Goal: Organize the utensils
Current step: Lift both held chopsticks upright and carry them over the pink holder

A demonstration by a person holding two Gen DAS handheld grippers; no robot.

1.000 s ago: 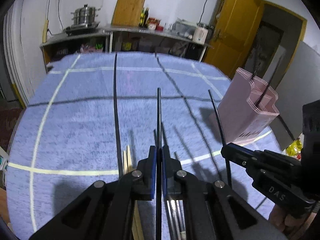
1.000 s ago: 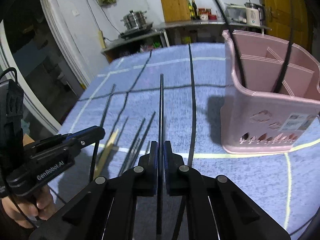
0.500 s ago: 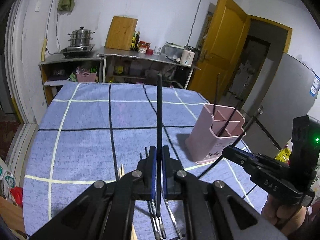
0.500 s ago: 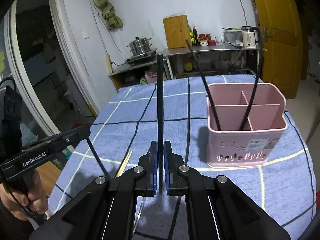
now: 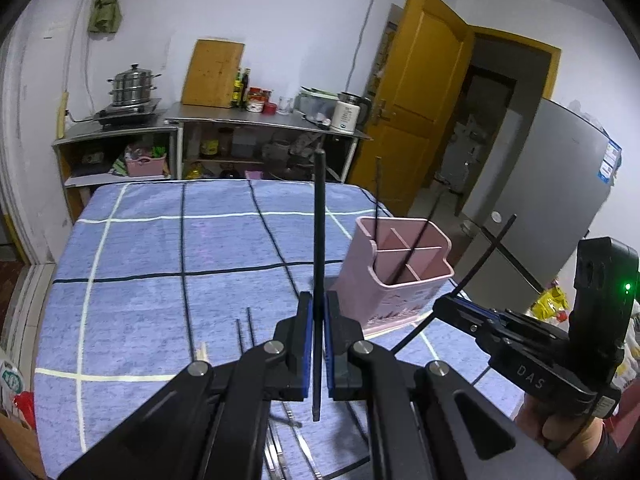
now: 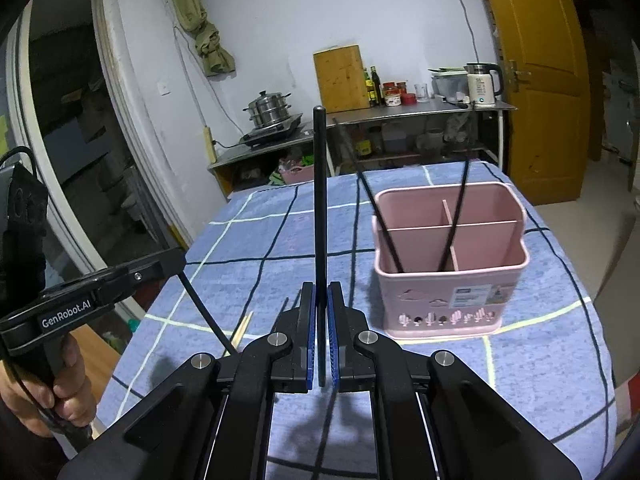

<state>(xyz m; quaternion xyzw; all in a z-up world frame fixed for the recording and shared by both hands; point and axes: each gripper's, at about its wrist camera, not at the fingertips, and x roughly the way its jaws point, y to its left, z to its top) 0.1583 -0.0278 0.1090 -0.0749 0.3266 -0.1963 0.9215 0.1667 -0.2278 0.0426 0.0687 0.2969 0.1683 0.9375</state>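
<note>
My left gripper (image 5: 316,300) is shut on a black chopstick (image 5: 319,232) that stands up along its fingers, above the blue checked tablecloth (image 5: 160,260). My right gripper (image 6: 320,292) is shut on another black chopstick (image 6: 320,200). It also shows at the right of the left wrist view (image 5: 456,304). The pink utensil holder (image 6: 448,264) stands right of centre with two black chopsticks (image 6: 384,224) leaning in its compartments. It also shows in the left wrist view (image 5: 396,272). Loose black chopsticks (image 5: 245,332) and a wooden pair (image 6: 243,328) lie on the cloth.
Behind the table stand metal shelves (image 5: 260,136) with a steamer pot (image 5: 134,88), a cutting board, bottles and a kettle. A yellow door (image 5: 420,100) and a grey fridge (image 5: 552,200) are at the right. The table edge drops off on the right.
Both grippers have risen and tilted up with their chopsticks, so the cloth and the pink holder now sit lower and farther away. The grips have not changed.
</note>
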